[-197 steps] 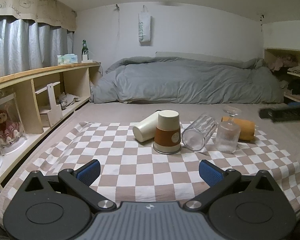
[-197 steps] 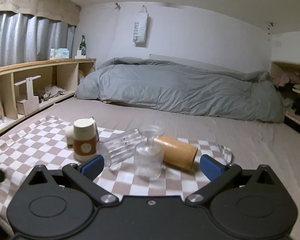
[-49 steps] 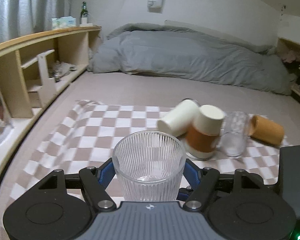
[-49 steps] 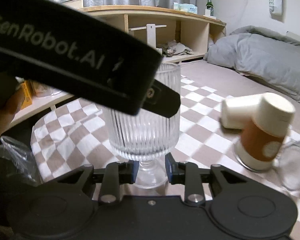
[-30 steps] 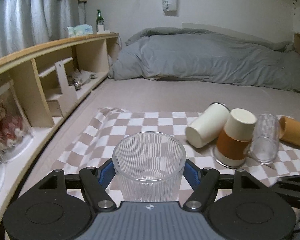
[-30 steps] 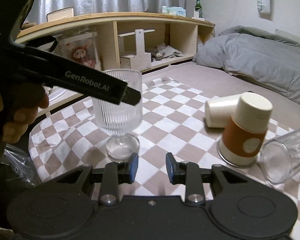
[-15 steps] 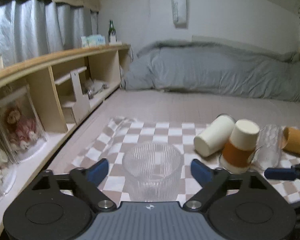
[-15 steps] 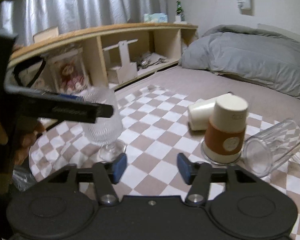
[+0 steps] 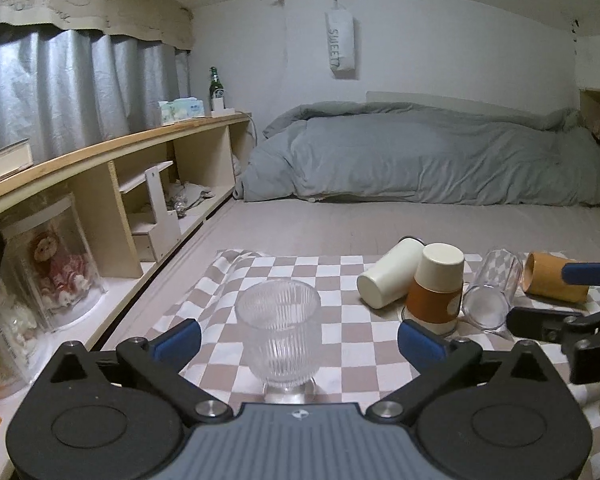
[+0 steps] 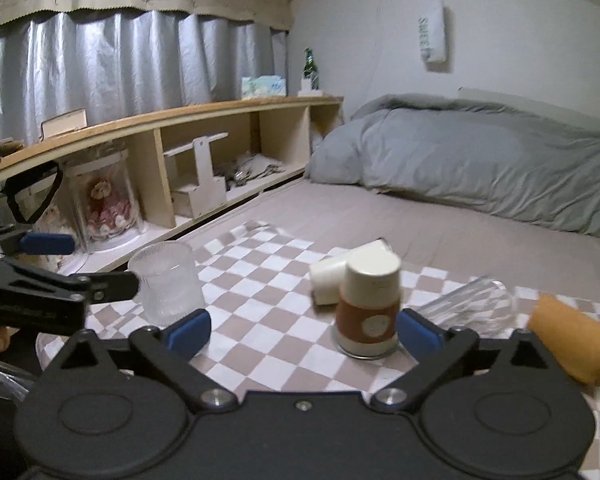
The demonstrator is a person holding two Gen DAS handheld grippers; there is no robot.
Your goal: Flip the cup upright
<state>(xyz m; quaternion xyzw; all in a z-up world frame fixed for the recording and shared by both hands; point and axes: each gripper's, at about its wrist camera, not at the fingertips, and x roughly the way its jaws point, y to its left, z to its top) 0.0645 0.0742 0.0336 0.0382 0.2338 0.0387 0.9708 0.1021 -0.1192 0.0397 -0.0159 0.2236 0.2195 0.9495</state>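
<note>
A ribbed clear goblet (image 9: 278, 334) stands upright on the checkered cloth (image 9: 340, 280), between the fingers of my open left gripper (image 9: 298, 340) and untouched by them. It also shows in the right wrist view (image 10: 166, 282) at left. My right gripper (image 10: 304, 330) is open and empty, in front of an upside-down orange-banded cup (image 10: 368, 306). That cup (image 9: 436, 292) stands beside a cream cup (image 9: 388, 276) lying on its side, a clear tumbler (image 9: 488, 294) on its side and an orange cup (image 9: 554, 276) on its side.
A wooden shelf unit (image 9: 100, 176) with a doll case (image 9: 56, 264) runs along the left. A grey duvet (image 9: 420, 160) lies on the bed behind the cloth. My right gripper reaches into the left wrist view at right (image 9: 560, 320).
Both grippers have let go of the goblet and opened wide. The goblet now stands upright on the cloth. Both grippers have pulled back and the right one has swung toward the other cups.
</note>
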